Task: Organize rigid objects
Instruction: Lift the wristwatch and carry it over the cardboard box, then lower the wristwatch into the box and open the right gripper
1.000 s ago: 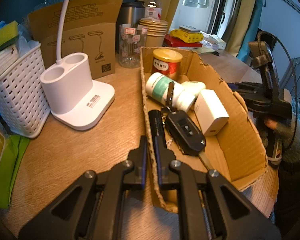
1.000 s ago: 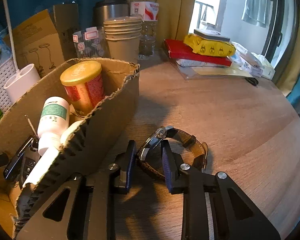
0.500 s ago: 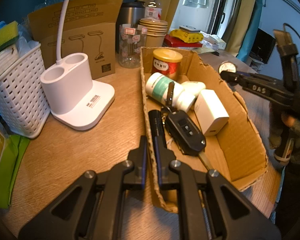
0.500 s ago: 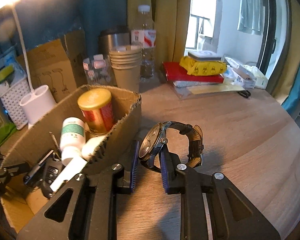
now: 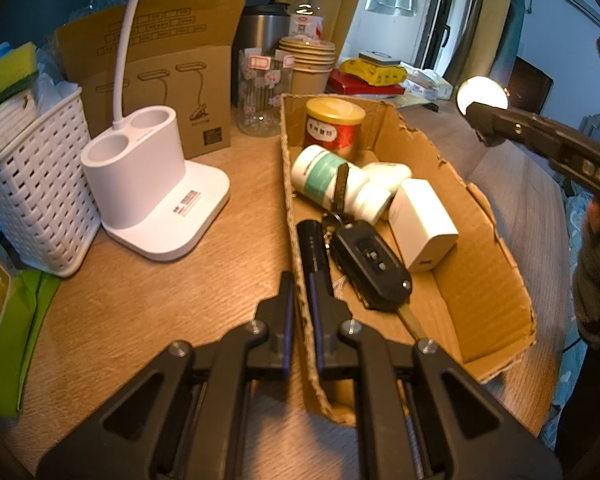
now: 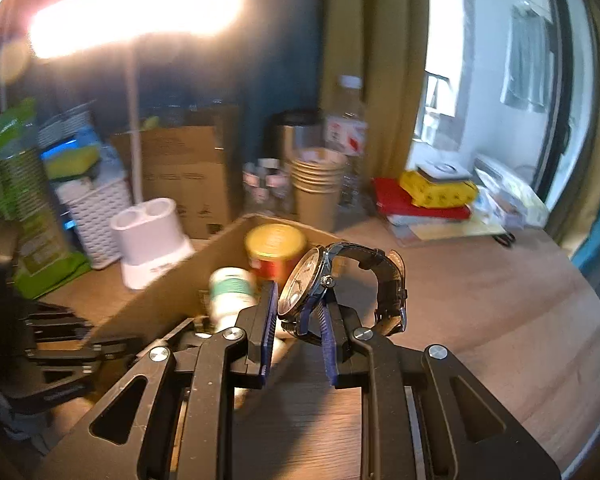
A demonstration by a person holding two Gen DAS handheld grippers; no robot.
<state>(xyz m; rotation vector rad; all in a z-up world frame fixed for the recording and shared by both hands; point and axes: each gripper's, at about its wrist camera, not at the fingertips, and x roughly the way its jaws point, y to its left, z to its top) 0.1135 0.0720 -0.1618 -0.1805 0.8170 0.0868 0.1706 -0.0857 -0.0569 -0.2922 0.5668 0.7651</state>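
carrying watch (image 6: pixel 320 280) above the desk (image 6: pixel 500 300) toward cardboard box (image 5: pixel 480 264) | right gripper (image 6: pixel 297 320) jaws pinch its case so the strap hangs free | left gripper (image 5: pixel 300 308) jaws clamp the box wall, we judge to steady it

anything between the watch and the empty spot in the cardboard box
Nothing visible does. The right gripper holds the watch in the air above the cardboard box's right wall, and the bare floor beside the white charger lies open from above.
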